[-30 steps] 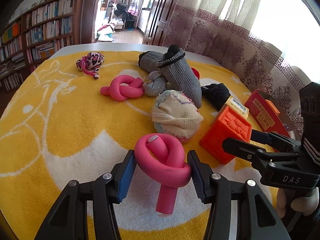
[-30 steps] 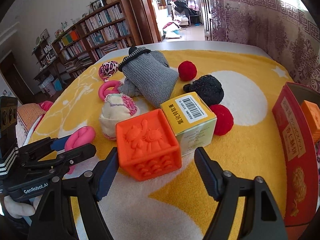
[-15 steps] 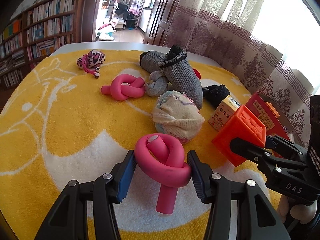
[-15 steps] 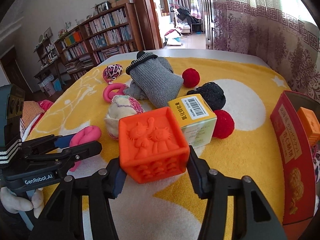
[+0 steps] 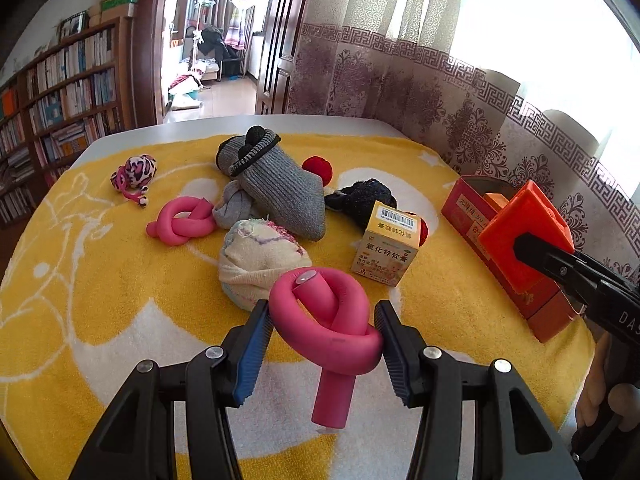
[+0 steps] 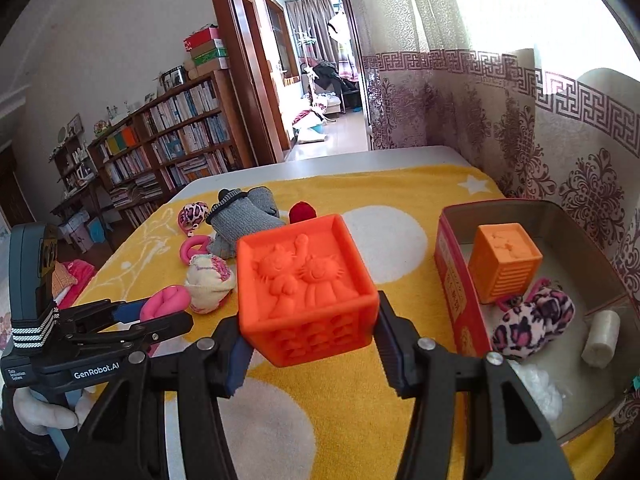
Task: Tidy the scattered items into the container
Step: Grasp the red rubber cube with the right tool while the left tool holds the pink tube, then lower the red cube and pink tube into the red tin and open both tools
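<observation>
My left gripper (image 5: 323, 330) is shut on a knotted pink foam roller (image 5: 326, 318) and holds it above the yellow towel. My right gripper (image 6: 310, 340) is shut on an orange embossed cube (image 6: 306, 292) and holds it in the air left of the red tin box (image 6: 452, 280). The cube also shows in the left wrist view (image 5: 520, 236), beside the box (image 5: 472, 208). Inside the box lie a smaller orange cube (image 6: 504, 266), a leopard-print plush (image 6: 532, 322) and a white roll (image 6: 600, 338).
On the towel (image 5: 80, 280) lie a second pink foam knot (image 5: 182, 220), a cream sock ball (image 5: 260, 260), grey socks (image 5: 276, 184), a black sock (image 5: 360, 198), red balls (image 5: 318, 168), a yellow carton (image 5: 386, 250) and a leopard plush (image 5: 134, 174).
My right gripper closed on the orange cube, lifted it off the towel and carried it right toward the red box. My left gripper rose slightly with the pink roller.
</observation>
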Demonstrator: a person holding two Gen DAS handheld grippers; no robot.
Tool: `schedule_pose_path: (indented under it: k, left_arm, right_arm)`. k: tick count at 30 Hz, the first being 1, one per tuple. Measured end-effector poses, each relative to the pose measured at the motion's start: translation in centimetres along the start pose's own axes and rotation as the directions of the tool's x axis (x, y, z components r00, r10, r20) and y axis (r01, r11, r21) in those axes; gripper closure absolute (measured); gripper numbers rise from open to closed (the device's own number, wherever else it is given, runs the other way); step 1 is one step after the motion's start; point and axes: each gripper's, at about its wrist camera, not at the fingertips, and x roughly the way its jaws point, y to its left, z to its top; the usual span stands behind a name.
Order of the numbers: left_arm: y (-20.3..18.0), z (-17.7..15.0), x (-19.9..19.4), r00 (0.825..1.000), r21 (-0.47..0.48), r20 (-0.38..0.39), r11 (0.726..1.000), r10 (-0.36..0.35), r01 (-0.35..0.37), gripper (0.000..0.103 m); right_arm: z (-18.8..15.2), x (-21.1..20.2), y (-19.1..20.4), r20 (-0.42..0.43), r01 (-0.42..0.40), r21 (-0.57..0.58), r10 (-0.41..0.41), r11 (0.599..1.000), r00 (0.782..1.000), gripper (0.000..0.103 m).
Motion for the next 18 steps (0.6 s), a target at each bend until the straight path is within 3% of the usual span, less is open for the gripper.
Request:
schedule_pose_path:
  k: [11,18]
  left_arm:
    - [-8.0,2.0,0.6,0.996,0.143,0.004,0.986,-0.084,0.082,0.049]
    - [-12.6,2.7,1.1,0.992,0.226,-0.008,0.966,-0.125,0.123,0.049]
  right_arm:
    - [-0.2,-5.1,-7.9,0.084,0.164,0.128,-0.175,0.978,0.981,0.045]
    - [-0.6,-6.5,-11.1,0.091,0.233,0.170,-0.251,0.957,0.964,0.045]
